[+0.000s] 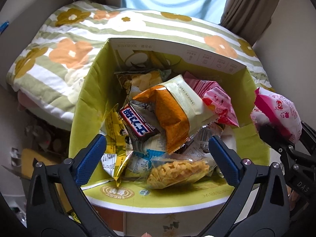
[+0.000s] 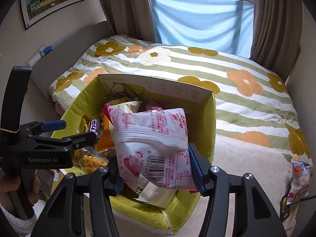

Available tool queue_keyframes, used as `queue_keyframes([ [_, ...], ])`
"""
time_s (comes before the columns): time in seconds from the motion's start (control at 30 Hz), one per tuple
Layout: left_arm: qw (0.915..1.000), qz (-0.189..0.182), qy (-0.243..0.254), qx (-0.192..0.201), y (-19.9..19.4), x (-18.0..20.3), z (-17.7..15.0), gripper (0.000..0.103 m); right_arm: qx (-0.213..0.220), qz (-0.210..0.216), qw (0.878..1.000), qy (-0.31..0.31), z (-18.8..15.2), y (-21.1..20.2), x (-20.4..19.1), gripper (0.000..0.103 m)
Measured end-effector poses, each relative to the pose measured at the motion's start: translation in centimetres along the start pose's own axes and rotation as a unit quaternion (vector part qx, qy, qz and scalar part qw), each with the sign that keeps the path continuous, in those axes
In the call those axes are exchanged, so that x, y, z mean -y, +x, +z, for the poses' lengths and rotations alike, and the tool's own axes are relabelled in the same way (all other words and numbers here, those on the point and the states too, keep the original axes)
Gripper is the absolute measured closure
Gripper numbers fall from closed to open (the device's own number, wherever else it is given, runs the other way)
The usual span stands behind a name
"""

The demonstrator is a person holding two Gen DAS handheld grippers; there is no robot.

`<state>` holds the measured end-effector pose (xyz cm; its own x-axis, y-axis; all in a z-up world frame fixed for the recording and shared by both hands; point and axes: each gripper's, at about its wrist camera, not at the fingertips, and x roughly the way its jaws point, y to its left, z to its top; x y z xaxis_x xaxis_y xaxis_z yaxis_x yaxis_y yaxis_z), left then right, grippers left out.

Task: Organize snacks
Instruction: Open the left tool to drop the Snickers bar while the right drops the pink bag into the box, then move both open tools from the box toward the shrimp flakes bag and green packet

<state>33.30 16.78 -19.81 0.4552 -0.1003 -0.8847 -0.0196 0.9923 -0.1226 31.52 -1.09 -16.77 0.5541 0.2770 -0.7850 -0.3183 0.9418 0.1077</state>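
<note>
A green cardboard box (image 1: 88,90) (image 2: 209,122) stands open beside the bed, filled with several snack packets. On top lie an orange and cream bag (image 1: 173,116), a dark chocolate bar (image 1: 138,122), a clear bag of yellow crisps (image 1: 177,173) and pink packets (image 1: 219,102). My left gripper (image 1: 156,154) hovers over the box with its blue pads wide apart and nothing between them. My right gripper (image 2: 156,167) is shut on a pink and white snack packet (image 2: 152,144) (image 1: 276,110), held just above the box's near right corner. In the right wrist view my left gripper (image 2: 79,132) shows side-on at the left.
A bed with a green striped, flowered quilt (image 1: 65,49) (image 2: 237,90) lies behind the box. One more snack packet (image 2: 298,179) rests on the bed's right edge. Brown curtains (image 2: 276,19) and a blue cloth (image 2: 197,19) hang at the back. A hand (image 2: 23,185) holds the left gripper's handle.
</note>
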Motion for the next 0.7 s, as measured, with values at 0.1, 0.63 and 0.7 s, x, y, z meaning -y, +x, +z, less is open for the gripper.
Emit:
queue_keyframes([
  [0.1,1.0000,0.006,-0.002,-0.003,-0.2,-0.4,-0.8,0.001,-0.006,0.007,1.000,0.003,0.2,0.1,-0.1,0.051],
  [0.63,0.9991,0.035,-0.010,0.021,-2.8,-1.9,-3.3,0.001,-0.008,0.041,0.999,0.030,-0.5,0.6,-0.1,0.008],
  [0.7,0.9990,0.037,-0.010,0.023,-3.1,-1.8,-3.5,0.001,-0.009,0.040,0.999,0.031,-0.5,0.3,0.0,0.008],
])
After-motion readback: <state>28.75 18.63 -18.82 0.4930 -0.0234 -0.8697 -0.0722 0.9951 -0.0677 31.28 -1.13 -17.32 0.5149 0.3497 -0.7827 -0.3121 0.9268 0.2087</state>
